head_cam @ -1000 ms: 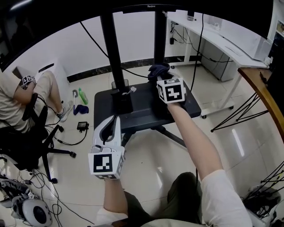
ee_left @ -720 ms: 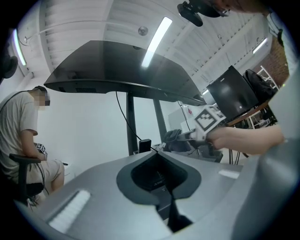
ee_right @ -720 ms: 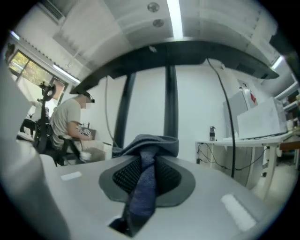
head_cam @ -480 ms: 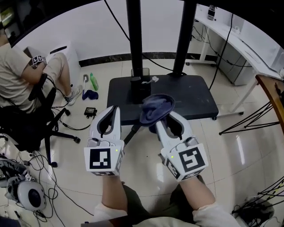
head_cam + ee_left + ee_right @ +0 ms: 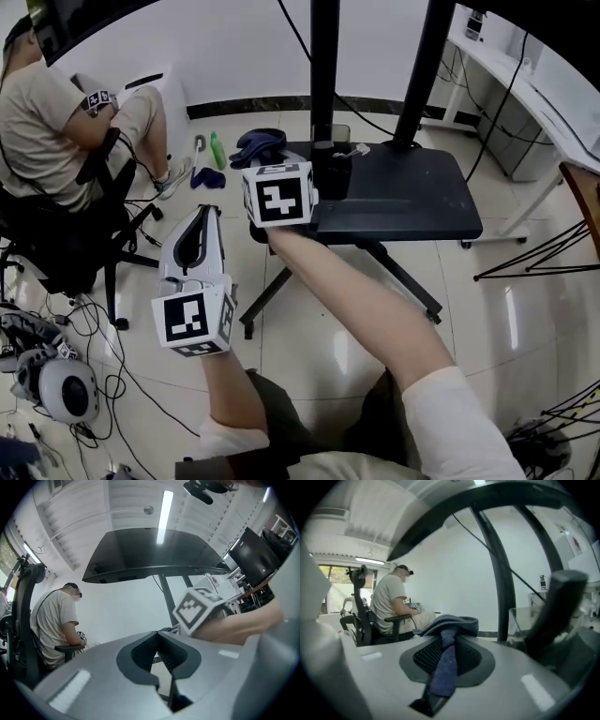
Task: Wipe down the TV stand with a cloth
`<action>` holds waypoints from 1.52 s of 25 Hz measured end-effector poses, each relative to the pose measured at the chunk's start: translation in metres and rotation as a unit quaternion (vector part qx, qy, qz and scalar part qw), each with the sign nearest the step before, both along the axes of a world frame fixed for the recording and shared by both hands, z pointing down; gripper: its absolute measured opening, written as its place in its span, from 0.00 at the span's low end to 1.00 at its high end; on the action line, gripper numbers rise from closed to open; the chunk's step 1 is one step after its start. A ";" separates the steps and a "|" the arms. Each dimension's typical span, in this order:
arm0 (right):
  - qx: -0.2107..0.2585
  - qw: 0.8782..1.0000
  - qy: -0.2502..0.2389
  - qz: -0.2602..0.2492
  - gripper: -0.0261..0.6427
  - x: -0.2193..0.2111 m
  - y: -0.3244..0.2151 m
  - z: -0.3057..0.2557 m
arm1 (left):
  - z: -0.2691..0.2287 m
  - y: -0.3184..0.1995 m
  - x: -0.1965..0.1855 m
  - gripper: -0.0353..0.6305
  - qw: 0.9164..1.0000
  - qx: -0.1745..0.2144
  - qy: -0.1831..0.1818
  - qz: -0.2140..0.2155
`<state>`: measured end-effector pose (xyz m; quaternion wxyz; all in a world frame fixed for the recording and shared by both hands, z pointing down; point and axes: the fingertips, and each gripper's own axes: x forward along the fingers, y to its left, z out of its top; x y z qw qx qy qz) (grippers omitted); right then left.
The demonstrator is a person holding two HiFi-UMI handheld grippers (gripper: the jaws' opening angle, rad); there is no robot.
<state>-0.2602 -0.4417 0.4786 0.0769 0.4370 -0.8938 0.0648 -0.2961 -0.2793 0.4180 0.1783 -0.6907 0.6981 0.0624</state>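
Observation:
The TV stand's black base plate (image 5: 412,197) sits on the tiled floor with two black poles (image 5: 323,75) rising from it. My right gripper (image 5: 262,161) reaches across to the base's left edge, shut on a dark blue cloth (image 5: 257,144). In the right gripper view the cloth (image 5: 446,660) hangs pinched between the jaws, bunched at their tips, with a pole (image 5: 499,578) beyond. My left gripper (image 5: 200,223) hangs lower left over the floor, shut and empty. Ahead of the left gripper (image 5: 158,634) are the right gripper's marker cube (image 5: 199,609) and the TV screen (image 5: 154,550).
A person sits on an office chair (image 5: 56,141) at the left. A green bottle (image 5: 217,150) and a blue rag (image 5: 206,178) lie on the floor near the stand. Cables and a headset (image 5: 66,389) lie lower left. A white desk (image 5: 525,84) stands at the right.
My right gripper carried the cloth from the base's far middle back toward me, then out to the base's left edge. The left gripper stayed low at the left.

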 end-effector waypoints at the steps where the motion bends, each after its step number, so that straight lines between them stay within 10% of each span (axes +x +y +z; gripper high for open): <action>1: -0.014 0.999 0.020 0.023 0.14 -0.003 -0.016 0.007 | 0.001 0.000 -0.002 0.16 1.000 -0.002 -0.001 0.000; 10: -0.047 0.994 0.067 0.071 0.14 0.000 -0.039 0.023 | 0.000 0.007 -0.013 0.16 1.000 -0.005 0.009 0.008; 20: 0.108 0.989 -0.029 -0.095 0.14 0.053 0.183 -0.006 | 0.002 -0.008 -0.014 0.16 1.000 -0.009 0.020 0.022; 27: 0.181 0.980 -0.082 -0.006 0.14 0.163 0.133 -0.039 | -0.007 -0.023 0.030 0.16 0.998 -0.010 -0.003 0.067; 32: 0.051 0.994 -0.069 0.063 0.14 0.213 0.002 -0.020 | 0.020 -0.017 0.054 0.16 0.992 -0.101 -0.031 0.072; 38: -0.086 0.992 0.017 0.089 0.14 0.189 -0.099 0.022 | -0.001 -0.012 0.062 0.16 0.997 -0.015 -0.019 0.078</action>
